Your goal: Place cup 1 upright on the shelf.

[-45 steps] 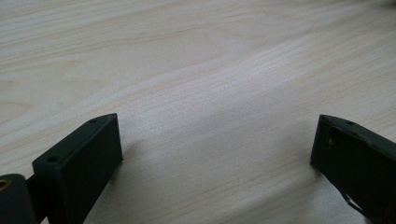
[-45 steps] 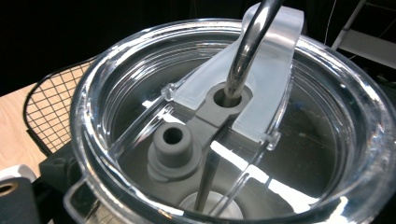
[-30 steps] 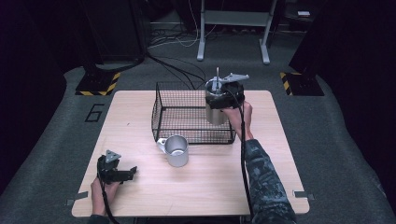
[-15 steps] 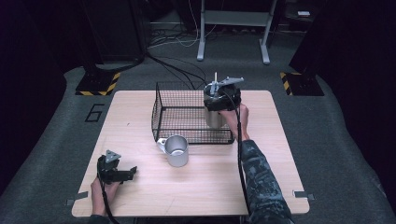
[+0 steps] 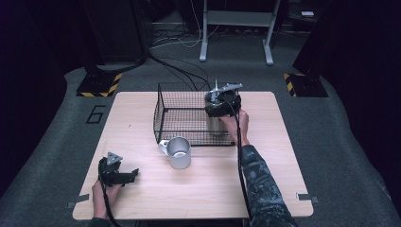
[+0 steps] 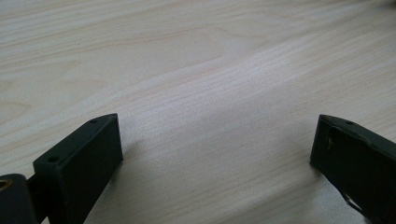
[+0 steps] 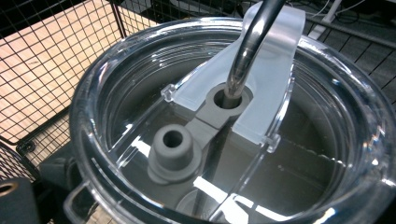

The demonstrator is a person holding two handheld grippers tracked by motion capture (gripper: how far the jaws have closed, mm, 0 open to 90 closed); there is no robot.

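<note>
A steel tumbler [image 5: 216,124] with a clear lid [image 7: 140,88] and a metal straw [image 7: 247,42] stands upright in the right near corner of a black wire basket [image 5: 163,101]. My right gripper [image 5: 221,105] comes down on it from above, shut on the tumbler just under the lid. In the right gripper view the lid sits right against the camera, with one black jaw at the bottom left. My left gripper [image 5: 132,175] rests open on the wooden table [image 5: 198,194] at the front left, its jaws wide apart over bare wood [image 6: 217,154].
A metal mug [image 5: 178,152] with its handle to the left stands just outside the basket's near wall. Cables and stand legs lie on the floor beyond the table's far edge.
My right gripper has lowered the tumbler a little inside the basket. The left gripper and the mug have stayed put.
</note>
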